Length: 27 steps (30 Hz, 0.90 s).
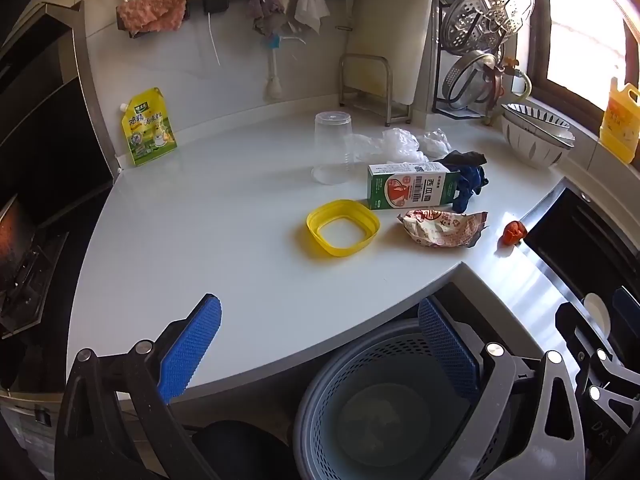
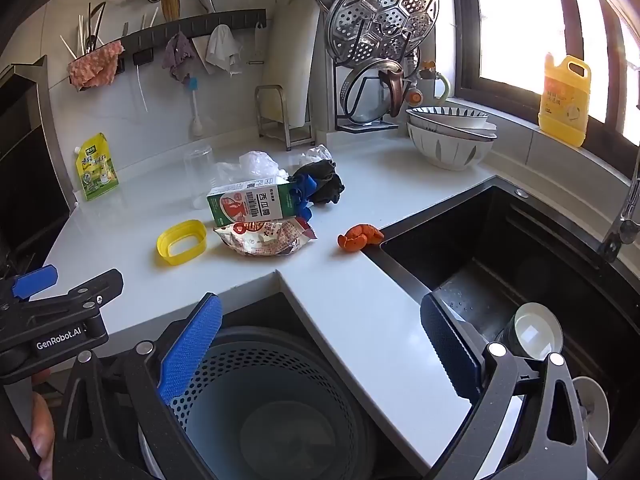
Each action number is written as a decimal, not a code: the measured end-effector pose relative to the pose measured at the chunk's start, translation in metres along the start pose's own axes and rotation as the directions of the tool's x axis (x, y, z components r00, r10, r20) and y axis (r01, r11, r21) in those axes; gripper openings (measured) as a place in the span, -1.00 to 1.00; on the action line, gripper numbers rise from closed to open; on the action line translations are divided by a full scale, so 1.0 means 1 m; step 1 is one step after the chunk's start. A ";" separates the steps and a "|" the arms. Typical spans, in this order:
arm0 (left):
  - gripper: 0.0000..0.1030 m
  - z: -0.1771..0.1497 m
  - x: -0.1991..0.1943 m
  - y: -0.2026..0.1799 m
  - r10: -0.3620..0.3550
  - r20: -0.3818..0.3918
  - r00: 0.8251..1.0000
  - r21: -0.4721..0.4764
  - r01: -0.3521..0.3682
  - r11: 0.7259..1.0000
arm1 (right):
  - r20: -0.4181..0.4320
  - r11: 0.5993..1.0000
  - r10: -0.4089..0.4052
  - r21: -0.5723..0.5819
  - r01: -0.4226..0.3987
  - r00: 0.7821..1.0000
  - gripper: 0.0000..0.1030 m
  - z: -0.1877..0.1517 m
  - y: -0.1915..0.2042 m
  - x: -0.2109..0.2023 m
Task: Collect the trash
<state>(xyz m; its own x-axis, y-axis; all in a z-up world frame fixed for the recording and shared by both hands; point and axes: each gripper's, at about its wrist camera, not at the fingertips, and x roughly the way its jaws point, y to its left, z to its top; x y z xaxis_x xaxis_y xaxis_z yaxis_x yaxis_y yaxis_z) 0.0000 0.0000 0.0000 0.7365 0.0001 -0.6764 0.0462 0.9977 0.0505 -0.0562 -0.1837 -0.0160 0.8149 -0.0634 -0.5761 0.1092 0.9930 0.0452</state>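
left gripper (image 1: 316, 344): blue ribbed pads spread wide, grasping nothing, touching nothing; it hangs over the front edge of the white countertop (image 1: 200, 264), its right pad above the grey perforated plastic bin (image 1: 360, 392) standing below the counter edge. right gripper (image 2: 320, 344): fingers likewise spread wide and empty, its left pad over the same bin (image 2: 280, 400), its right pad over the black sink (image 2: 480, 248) (a round cup with a pale rim lies in the basin).

trash on the countertop, counted: one yellow square plastic ring lid (image 1: 343, 227); one green and white carton (image 1: 412, 185) lying on its side; one crumpled red and white snack wrapper (image 1: 440, 229), just in front of the carton; one crumpled dark blue and black glove bundle (image 1: 468, 178) touching the carton's right end; one clear plastic cup (image 1: 332, 147) standing upside down; crumpled clear plastic film (image 1: 404, 144) behind the carton (number of pieces cannot be told); one piece of orange peel (image 1: 513, 233) at the sink's edge.

also present: one yellow-green spouted pouch (image 1: 149, 127) leaning on the wall, two stacked patterned bowls (image 1: 536, 134), one yellow detergent bottle (image 1: 620, 120) on the sill
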 end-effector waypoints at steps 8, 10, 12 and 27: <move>0.88 0.000 -0.003 0.001 0.002 0.008 1.000 0.002 -0.002 1.000 | 0.003 1.000 -0.004 -0.007 0.004 1.000 0.84 -0.001 0.002 0.001; 0.88 -0.004 0.001 0.001 0.004 0.006 1.000 0.005 -0.004 1.000 | 0.005 1.000 -0.001 -0.008 0.001 1.000 0.84 -0.001 0.001 -0.001; 0.88 -0.005 0.001 0.002 0.005 0.009 1.000 0.004 -0.005 1.000 | 0.008 1.000 -0.002 -0.008 0.002 1.000 0.84 0.000 0.001 -0.002; 0.88 -0.003 -0.006 0.007 -0.005 0.004 1.000 -0.008 0.005 1.000 | 0.017 1.000 -0.006 -0.017 0.006 1.000 0.84 0.001 0.008 -0.009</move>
<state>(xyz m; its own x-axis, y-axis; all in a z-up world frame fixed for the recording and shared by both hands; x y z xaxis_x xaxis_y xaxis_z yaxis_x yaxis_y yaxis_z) -0.0060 0.0071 0.0023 0.7392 -0.0055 -0.6734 0.0450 0.9981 0.0413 -0.0623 -0.1755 -0.0097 0.8238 -0.0706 -0.5624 0.1042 0.9942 0.0278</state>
